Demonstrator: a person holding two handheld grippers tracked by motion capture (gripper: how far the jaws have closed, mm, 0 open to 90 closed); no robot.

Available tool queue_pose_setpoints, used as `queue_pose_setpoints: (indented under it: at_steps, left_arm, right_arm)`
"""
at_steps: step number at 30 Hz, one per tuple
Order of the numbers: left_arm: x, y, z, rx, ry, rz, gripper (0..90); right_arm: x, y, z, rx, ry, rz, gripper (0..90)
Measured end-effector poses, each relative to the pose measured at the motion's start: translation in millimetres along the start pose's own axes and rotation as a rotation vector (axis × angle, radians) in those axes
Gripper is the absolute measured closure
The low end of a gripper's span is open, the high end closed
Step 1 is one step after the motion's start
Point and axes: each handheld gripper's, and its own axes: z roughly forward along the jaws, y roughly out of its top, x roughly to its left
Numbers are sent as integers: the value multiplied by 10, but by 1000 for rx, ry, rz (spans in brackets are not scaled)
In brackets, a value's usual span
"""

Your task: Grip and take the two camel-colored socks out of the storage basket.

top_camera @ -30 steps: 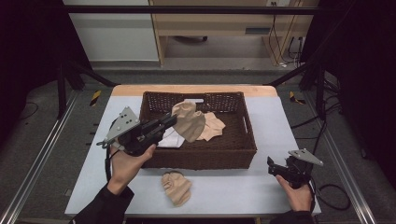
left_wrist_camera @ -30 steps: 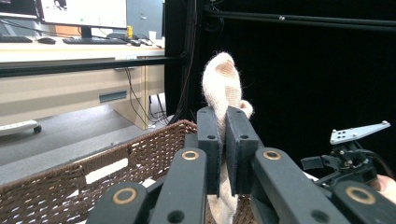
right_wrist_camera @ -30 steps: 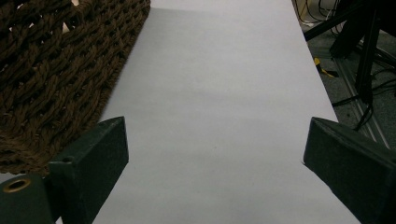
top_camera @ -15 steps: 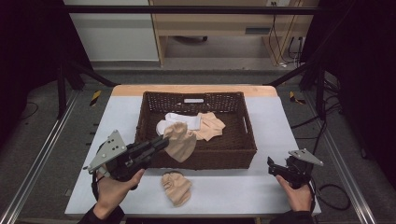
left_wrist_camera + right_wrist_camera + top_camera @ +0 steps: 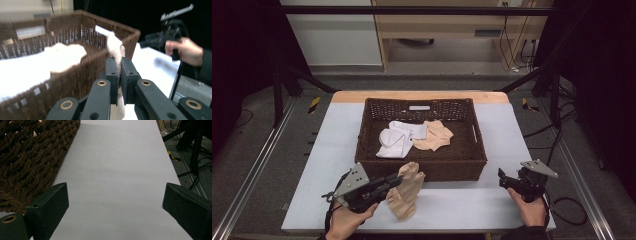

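One wicker basket (image 5: 427,160) is seen on the table (image 5: 512,130). Two items are counted inside it, one white sock (image 5: 397,137) and one beige sock (image 5: 434,135), and two more beige socks are counted outside it, one held sock (image 5: 410,176) and one lying sock (image 5: 402,207) on the table beneath it. Two grippers are counted, the left gripper (image 5: 398,181) and the right gripper (image 5: 502,177), each held in one hand.

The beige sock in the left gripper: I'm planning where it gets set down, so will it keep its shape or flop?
Probably floppy: the beige sock hangs limp from the left gripper. It looks light and should crumple on the table.
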Motion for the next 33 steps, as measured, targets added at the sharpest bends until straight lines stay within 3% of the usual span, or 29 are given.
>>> queue_pose_setpoints:
  at_steps: [7,8,10,12,14,21,23,25,28,29,30,33]
  left_arm:
    - [100,-263,95,81,31,-24,842]
    - [140,-337,120,115,48,-26,839]
    - [161,-373,131,137,62,-24,830]
    - [230,-471,150,184,91,-46,819]
    - [271,-513,146,198,105,-54,797]
    - [369,-581,68,186,143,-87,552]
    - [421,-574,-23,152,185,-86,483]
    - [444,-571,-58,147,196,-85,444]
    - [559,-605,-187,140,265,-78,406]
    - [559,-605,-187,140,265,-78,395]
    - [614,-629,-240,147,299,-80,383]
    - [648,-647,-274,152,319,-92,349]
  right_arm:
    - [3,-2,-4,-1,1,-1,69]
    - [0,-3,3,2,-1,-1,69]
    - [5,-4,4,5,-1,0,69]
    - [11,-5,10,6,2,-6,69]
    - [17,-7,17,7,1,-10,69]
    - [29,-10,26,10,3,-14,69]
    - [27,-9,29,8,4,-15,69]
    - [23,-9,30,6,4,-16,69]
    - [21,-10,31,9,6,-8,68]
    - [22,-10,32,8,6,-8,67]
    - [22,-10,33,9,6,-8,67]
    - [21,-9,33,9,6,-8,67]
